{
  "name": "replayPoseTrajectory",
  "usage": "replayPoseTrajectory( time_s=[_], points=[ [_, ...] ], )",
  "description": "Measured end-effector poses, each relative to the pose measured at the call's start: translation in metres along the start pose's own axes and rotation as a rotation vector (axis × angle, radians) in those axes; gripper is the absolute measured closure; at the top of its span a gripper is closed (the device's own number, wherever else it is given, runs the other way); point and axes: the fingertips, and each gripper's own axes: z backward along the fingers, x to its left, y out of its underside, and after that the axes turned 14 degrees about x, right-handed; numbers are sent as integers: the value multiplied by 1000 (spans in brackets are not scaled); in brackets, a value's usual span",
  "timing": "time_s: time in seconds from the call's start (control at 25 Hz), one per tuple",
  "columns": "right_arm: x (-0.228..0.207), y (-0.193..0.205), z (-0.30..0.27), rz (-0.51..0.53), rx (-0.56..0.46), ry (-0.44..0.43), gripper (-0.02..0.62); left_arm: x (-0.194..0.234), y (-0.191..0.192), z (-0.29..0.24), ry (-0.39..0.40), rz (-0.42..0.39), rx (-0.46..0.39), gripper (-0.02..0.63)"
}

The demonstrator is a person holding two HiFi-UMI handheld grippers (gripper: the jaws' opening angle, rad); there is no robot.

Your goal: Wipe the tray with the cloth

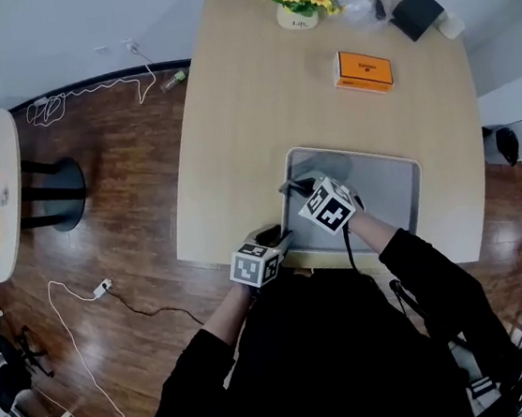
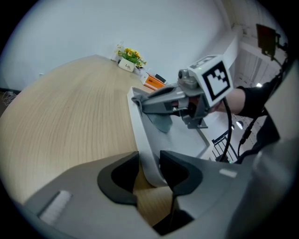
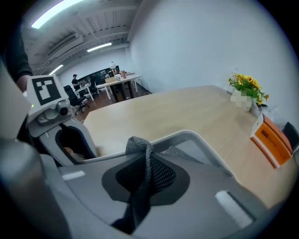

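Two grippers work at the near edge of the table (image 1: 255,81): the left gripper (image 2: 148,172) is closed on the near left rim of the tray (image 1: 418,195) and steadies it, while the right gripper (image 3: 144,172) pinches the cloth (image 3: 138,145) tightly over the tray's left side. I judge that wiping is in hand; next the cloth should sweep toward the far right corner with light pressure. The tray is grey, shallow and round-cornered; the cloth is dark mesh, crumpled.
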Motion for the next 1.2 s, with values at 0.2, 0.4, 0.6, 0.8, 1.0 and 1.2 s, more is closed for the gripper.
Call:
replayPoseTrajectory(
  time_s=[0.2,0.4,0.6,0.8,1.0,1.2],
  points=[
    [41,30,8,33,-33,6,578,3,-1,-3,-2,11,-2,480],
    [76,74,20,11,-22,-63,578,8,0,-2,12,49,-5,483],
    [110,85,22,55,-70,-127,581,7,-2,-3,2,59,-5,485],
    [88,126,35,7,-45,-92,581,7,-2,-5,-3,49,1,485],
    [40,207,66,-188,-47,-44,580,9,-1,-4,-15,46,-4,485],
    [-3,251,85,-332,-47,0,580,7,-1,-9,-26,48,-18,483]
  ],
)
